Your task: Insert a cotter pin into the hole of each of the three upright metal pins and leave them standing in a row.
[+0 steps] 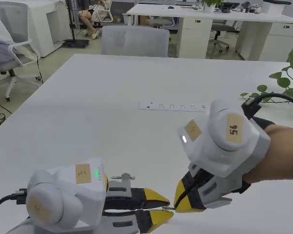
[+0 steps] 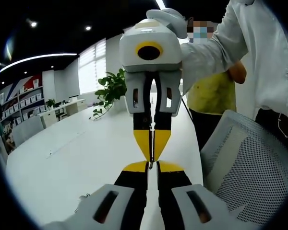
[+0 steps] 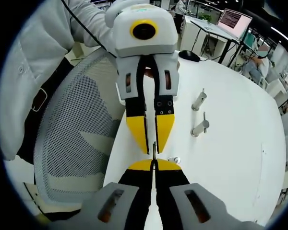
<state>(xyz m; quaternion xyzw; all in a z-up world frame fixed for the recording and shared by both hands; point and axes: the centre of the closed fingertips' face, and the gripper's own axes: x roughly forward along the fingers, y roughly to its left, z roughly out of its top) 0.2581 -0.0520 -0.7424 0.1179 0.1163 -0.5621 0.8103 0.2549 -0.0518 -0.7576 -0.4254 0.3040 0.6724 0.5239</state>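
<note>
Left gripper point(image 1: 161, 213) and right gripper point(image 1: 179, 204) meet nose to nose low over the white table point(image 1: 112, 97), tips almost touching. Cotter pin point(image 3: 154, 152) bridges the two: a thin dark sliver, long axis along the line joining the grippers, roughly level with the tabletop. Both pairs of jaws look pinched closed on it, one at each end; which pair bears the load cannot be told. Third metal pin point(image 3: 173, 160) stands just beside the right gripper's tips, on the side away from the person. In the right gripper view it is seen nearly end-on, so its hole and the way that hole faces are not legible. Two further metal pins point(image 3: 199, 100) point(image 3: 201, 126) stand apart beyond it on that same side, each apparently with a thin wire across its head. Judgement: the right gripper is the nearer to the unfilled pin. The cotter pin runs past that pin rather than at it, so the coming move probably needs a sideways shift, and perhaps a turn, to line the wire up with the cross hole. Risk: the sliver slips if either pinch eases.
</note>
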